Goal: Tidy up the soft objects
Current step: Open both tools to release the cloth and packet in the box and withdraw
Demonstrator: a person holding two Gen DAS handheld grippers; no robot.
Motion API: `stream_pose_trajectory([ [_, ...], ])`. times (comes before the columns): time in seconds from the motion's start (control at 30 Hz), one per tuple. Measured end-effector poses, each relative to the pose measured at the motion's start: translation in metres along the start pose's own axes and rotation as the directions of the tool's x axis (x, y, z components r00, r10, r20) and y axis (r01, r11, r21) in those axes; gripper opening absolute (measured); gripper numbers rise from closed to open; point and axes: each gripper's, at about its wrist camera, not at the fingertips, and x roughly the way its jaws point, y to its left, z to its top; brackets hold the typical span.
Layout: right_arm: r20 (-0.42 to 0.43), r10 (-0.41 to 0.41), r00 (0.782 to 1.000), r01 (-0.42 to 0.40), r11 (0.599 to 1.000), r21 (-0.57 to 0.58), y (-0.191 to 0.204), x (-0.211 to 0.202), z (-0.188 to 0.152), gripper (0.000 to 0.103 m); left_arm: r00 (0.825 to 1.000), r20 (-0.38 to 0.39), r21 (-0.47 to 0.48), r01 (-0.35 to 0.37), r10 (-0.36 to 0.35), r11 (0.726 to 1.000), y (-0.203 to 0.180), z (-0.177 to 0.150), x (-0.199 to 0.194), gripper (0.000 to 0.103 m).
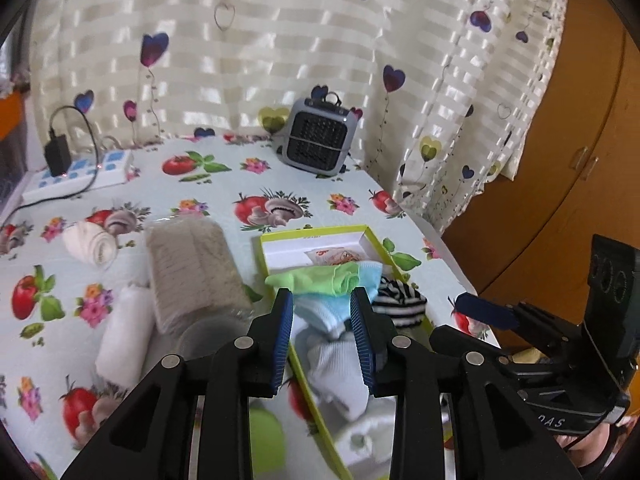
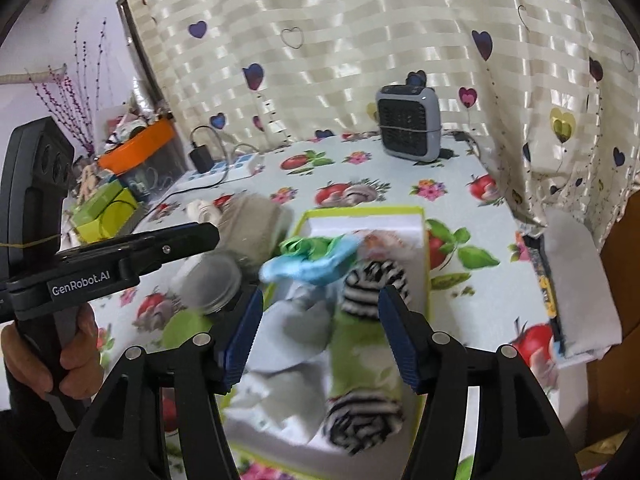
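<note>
**Both hand-held grippers released over the box, soft items sorted inside**

Take the box (image 1: 276,240) as your landmark. Your worktop (image 1: 224,196), under its fruit-print cloth, carries everything, and the lime-edged box sits toward its right edge, open, so the soft things can be dropped in from above. Behind the box, by the curtain (image 1: 280,40), stands a small grey heater (image 1: 318,136), well apart from it; far left of the box lies a power strip (image 1: 76,172).

Left of the box wait the items probably not yet sorted: a beige bundle in clear wrap (image 1: 192,276) just beside its wall, a white roll (image 1: 126,332) nearer you, and a cream roll (image 1: 92,242) farther left. A clear lid (image 2: 210,280) lies just beside the box's left wall.

Inside, the socks lie packed side by side, likely to fill the box in rows: a green sock (image 1: 320,280) and a blue sock (image 1: 360,276) across the middle, a striped sock (image 2: 376,286) on the right side, grey-white socks (image 1: 340,372) at the near end.

Your left hand-held gripper (image 1: 322,344) points down at the box's near end, jaws apart and clamping nothing; the socks seen between them lie below. Your right hand-held gripper (image 2: 320,340) hovers likewise, jaws spread wide and empty. Your left hand (image 2: 60,352) wraps the handle.
</note>
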Motion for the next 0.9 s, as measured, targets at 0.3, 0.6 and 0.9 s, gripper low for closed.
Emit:
stream_pose_trajectory([
  [0.3,0.015,0.056,0.998,-0.056,0.998,-0.009,0.019,-0.017,-0.019,0.061,0.998,0.052,-0.01,-0.046,0.046,0.999,0.019,-0.034,-0.043,0.028],
  [0.6,0.024,0.079,0.997,-0.078,0.997,-0.025,0.032,-0.02,-0.027,0.061,0.992,0.057,-0.085,-0.106,0.111,0.991,0.058,-0.057,-0.066,0.029],
  [0.9,0.016,0.113,0.993,-0.112,0.992,-0.061,0.045,-0.016,-0.028,0.061,0.984,0.029,-0.145,-0.167,0.173,0.975,0.095,-0.068,-0.061,0.029],
])
